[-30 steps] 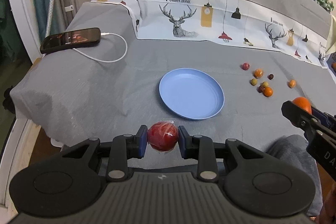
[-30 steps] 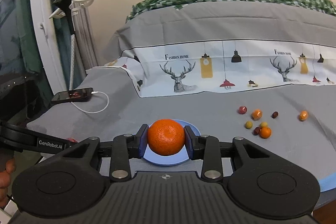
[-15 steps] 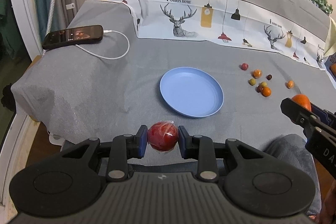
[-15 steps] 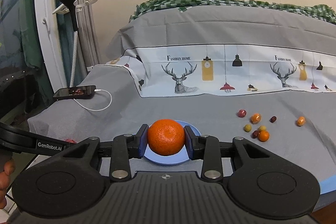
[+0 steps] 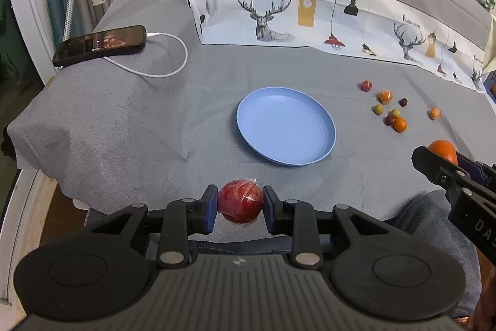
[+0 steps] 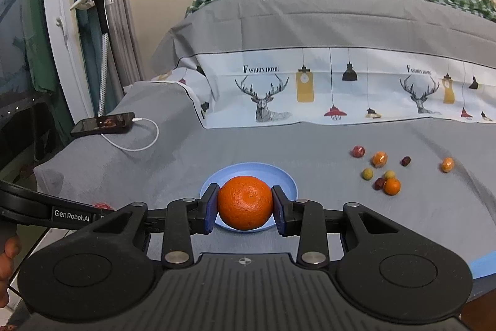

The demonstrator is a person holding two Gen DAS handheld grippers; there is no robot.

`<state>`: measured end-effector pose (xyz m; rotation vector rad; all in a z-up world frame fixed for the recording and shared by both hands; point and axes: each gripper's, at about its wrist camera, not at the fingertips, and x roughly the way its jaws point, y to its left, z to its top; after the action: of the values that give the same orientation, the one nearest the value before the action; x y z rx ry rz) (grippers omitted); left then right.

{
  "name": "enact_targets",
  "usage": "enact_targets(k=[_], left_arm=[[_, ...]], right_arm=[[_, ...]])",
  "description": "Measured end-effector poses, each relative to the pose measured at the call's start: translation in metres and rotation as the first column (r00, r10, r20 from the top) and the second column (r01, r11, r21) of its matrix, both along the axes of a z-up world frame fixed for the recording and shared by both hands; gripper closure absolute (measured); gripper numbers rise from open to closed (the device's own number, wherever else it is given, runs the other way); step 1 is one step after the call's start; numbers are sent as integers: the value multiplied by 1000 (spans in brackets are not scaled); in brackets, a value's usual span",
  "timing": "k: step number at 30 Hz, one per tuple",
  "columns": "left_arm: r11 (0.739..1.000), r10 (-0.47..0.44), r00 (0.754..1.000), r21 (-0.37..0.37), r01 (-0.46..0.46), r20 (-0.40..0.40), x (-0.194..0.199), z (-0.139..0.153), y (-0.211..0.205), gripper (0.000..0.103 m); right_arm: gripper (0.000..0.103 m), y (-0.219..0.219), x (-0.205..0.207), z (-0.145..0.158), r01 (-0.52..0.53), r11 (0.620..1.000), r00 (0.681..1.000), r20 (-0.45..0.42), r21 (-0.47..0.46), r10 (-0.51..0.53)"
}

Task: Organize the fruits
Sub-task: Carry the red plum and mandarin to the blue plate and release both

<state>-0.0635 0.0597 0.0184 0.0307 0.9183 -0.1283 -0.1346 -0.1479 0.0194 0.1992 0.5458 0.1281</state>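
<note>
Left gripper (image 5: 239,205) clamps red fruit (image 5: 239,204), plate (image 5: 322,151) just ahead.

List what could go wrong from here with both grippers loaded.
1. The red fruit in the left gripper looks wrapped in glossy film, so it might slip between the pads.
2. The plate is shallow; the orange held by the right gripper could roll off if released from height.
3. Small fruits lie loose right of the plate; a sweeping arm may scatter them.
</note>
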Motion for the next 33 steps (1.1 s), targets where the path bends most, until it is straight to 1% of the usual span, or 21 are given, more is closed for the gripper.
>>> enact_targets(k=[6, 10, 17, 22, 27, 33], left_arm=[[1000, -7, 1000, 23, 7, -18, 15, -6, -3, 69], [1000, -7, 999, 25, 8, -39, 31, -11, -3, 69], [1000, -17, 998, 25, 18, -59, 70, -20, -13, 69], [999, -28, 996, 25, 31, -86, 105, -32, -25, 69], [998, -57, 991, 25, 61, -117, 141, -52, -40, 69], [993, -90, 979, 63, 103, -181, 183, -92, -57, 69]], right_arm=[[66, -3, 15, -8, 9, 1000, 1000, -27, 1, -9], [66, -3, 28, -15, 11, 1000, 999, -47, -5, -11], [66, -4, 59, -33, 9, 1000, 996, -94, -19, -11], [66, -5, 91, -51, 8, 1000, 991, -134, -25, -11], [66, -4, 127, -74, -12, 999, 985, -172, -41, 4], [66, 8, 169, -106, -26, 999, 972, -236, -44, 15]])
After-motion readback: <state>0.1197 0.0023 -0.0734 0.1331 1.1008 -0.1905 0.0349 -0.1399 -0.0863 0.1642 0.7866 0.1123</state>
